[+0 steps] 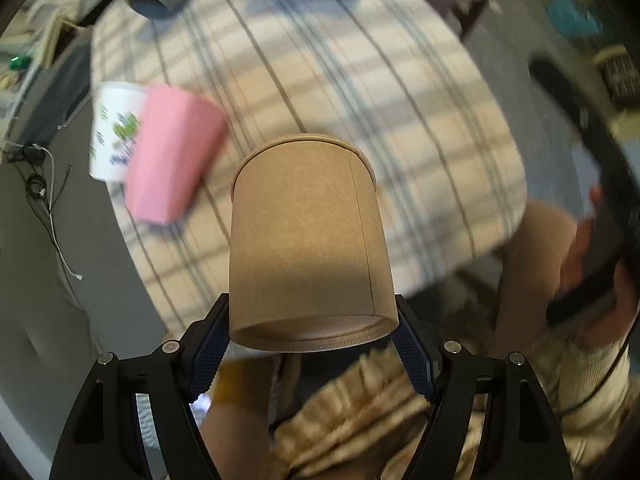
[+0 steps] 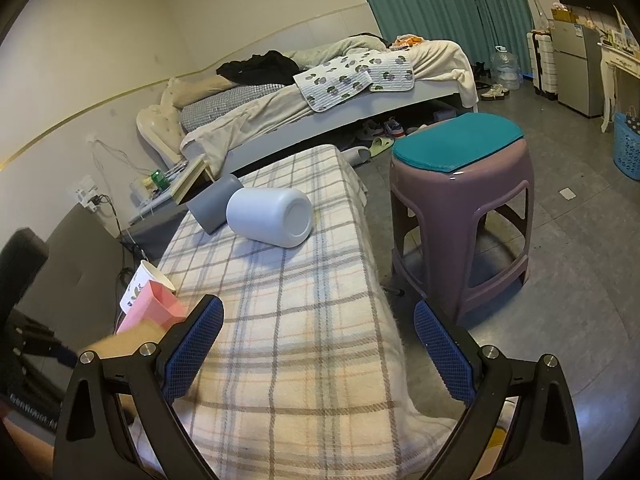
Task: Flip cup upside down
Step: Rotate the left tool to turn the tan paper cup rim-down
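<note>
- I am gripping the brown paper cup (image 1: 308,236) with my left gripper (image 1: 312,344), my two blue textured pads pressing against opposite sides near its base.
- The cup is hanging in the air above the checked cloth (image 1: 360,92), its recessed bottom facing my left camera and its rolled rim pointing away, toward the cloth.
- Its wall is showing plain matte kraft paper with one straight vertical seam down the right side; the lower half is lying in shadow.
- In the right wrist view only a blurred sliver of the brown cup is showing at the left edge, beside the left gripper's dark body.
- I am holding my right gripper (image 2: 318,344) wide open with nothing between its blue dimpled pads, over the near end of the cloth-covered surface.
- A pink cup (image 1: 172,156) is lying tilted on the cloth's left edge, touching a white paper cup (image 1: 114,128) printed with green and blue marks.
- Farther along the cloth, a smooth white cylindrical container (image 2: 270,216) is lying on its side, touching a grey tube-like cup (image 2: 214,206) beside it.
- A glossy purple plastic stool (image 2: 460,216) with a teal pad on top is standing on the grey floor just beside the cloth-covered surface.
- The left wrist view is smeared with motion blur, so finer detail on the far cups is not readable.
</note>
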A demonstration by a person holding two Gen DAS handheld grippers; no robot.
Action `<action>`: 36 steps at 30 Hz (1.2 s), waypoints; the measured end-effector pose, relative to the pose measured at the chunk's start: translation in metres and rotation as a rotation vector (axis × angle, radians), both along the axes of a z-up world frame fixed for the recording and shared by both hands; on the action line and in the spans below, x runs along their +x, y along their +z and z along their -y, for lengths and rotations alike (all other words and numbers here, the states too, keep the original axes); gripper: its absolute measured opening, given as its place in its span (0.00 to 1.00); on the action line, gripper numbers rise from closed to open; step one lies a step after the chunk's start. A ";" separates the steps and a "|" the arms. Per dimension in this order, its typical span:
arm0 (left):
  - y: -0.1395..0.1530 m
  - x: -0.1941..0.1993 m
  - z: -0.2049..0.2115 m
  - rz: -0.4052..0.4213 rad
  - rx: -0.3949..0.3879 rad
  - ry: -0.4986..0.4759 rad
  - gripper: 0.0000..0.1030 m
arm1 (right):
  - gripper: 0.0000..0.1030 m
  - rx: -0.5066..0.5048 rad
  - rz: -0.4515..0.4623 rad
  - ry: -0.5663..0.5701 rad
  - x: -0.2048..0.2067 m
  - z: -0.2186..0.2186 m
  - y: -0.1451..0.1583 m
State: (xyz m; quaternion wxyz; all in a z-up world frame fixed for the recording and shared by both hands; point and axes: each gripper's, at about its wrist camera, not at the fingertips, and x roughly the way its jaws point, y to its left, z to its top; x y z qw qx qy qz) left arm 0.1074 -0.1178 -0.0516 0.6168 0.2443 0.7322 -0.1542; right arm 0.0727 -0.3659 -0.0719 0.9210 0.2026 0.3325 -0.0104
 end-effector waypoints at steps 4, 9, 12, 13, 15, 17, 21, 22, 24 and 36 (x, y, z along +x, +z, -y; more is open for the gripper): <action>-0.008 -0.001 0.017 -0.021 0.071 -0.083 0.76 | 0.94 0.013 0.001 0.002 0.001 0.002 0.000; 0.000 0.030 0.032 0.111 0.033 -0.058 0.76 | 0.94 0.027 0.005 -0.003 0.000 0.007 -0.001; 0.005 0.036 0.030 0.179 -0.020 -0.030 0.76 | 0.94 0.030 0.007 -0.015 -0.001 0.012 -0.001; 0.009 0.034 0.029 0.220 -0.050 -0.023 0.76 | 0.94 0.034 0.007 -0.019 -0.001 0.014 -0.001; 0.012 0.027 0.025 0.302 -0.104 -0.023 0.76 | 0.94 0.041 0.006 -0.025 -0.001 0.016 -0.001; 0.014 0.017 0.019 0.383 -0.151 0.001 0.76 | 0.94 0.046 0.007 -0.029 0.000 0.017 -0.001; 0.011 -0.011 0.011 0.532 -0.210 0.026 0.76 | 0.94 0.036 0.004 -0.018 0.001 0.013 -0.001; 0.009 -0.020 0.007 0.563 -0.217 0.033 0.76 | 0.94 0.029 0.003 -0.014 0.001 0.011 -0.001; 0.004 -0.032 0.001 0.586 -0.232 0.065 0.76 | 0.94 0.019 0.002 -0.011 0.002 0.008 -0.001; -0.003 -0.062 -0.025 0.766 -0.309 0.119 0.81 | 0.94 -0.088 0.026 0.040 -0.004 -0.026 0.007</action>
